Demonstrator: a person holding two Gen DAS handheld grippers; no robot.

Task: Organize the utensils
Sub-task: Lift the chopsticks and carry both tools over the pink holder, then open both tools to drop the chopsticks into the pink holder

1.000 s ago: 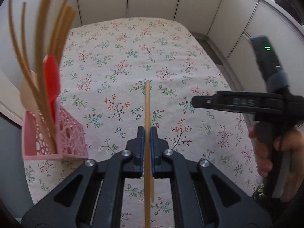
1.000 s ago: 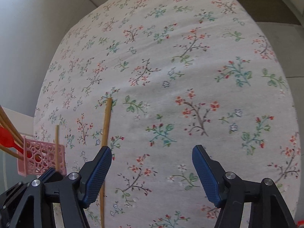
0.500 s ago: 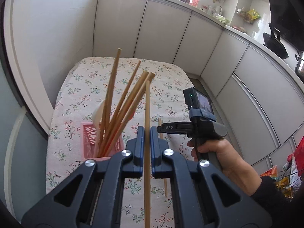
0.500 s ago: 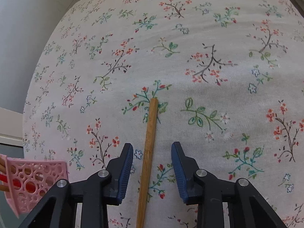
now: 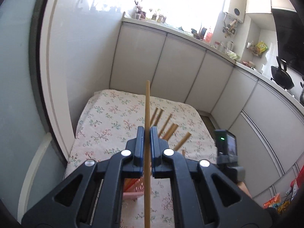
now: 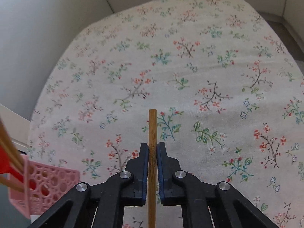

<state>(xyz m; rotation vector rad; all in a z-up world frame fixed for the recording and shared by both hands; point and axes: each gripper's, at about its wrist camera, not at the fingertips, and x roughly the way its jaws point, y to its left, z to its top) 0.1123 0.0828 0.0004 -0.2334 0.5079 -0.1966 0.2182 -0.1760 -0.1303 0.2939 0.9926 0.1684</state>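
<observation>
My left gripper [image 5: 147, 131] is shut on a wooden chopstick [image 5: 147, 104] and holds it upright, high above the pink utensil basket [image 5: 133, 191]. Several chopsticks [image 5: 172, 131] stand in that basket, their tips showing past my fingers. My right gripper [image 6: 152, 148] is shut on another wooden chopstick [image 6: 152, 127] that lies along the floral tablecloth [image 6: 190, 76]. The pink basket [image 6: 43, 180] with a red utensil [image 6: 5, 163] sits at the right wrist view's lower left. The right gripper's handle [image 5: 227, 148] shows at right in the left wrist view.
White cabinet fronts [image 5: 171, 68] surround the table on the far and right sides. A wall [image 5: 19, 76] runs along the left. The kitchen counter [image 5: 218, 47] carries jars and bottles.
My left gripper rose and tilted up over the basket with its chopstick. My right gripper closed from open onto the chopstick lying on the cloth.
</observation>
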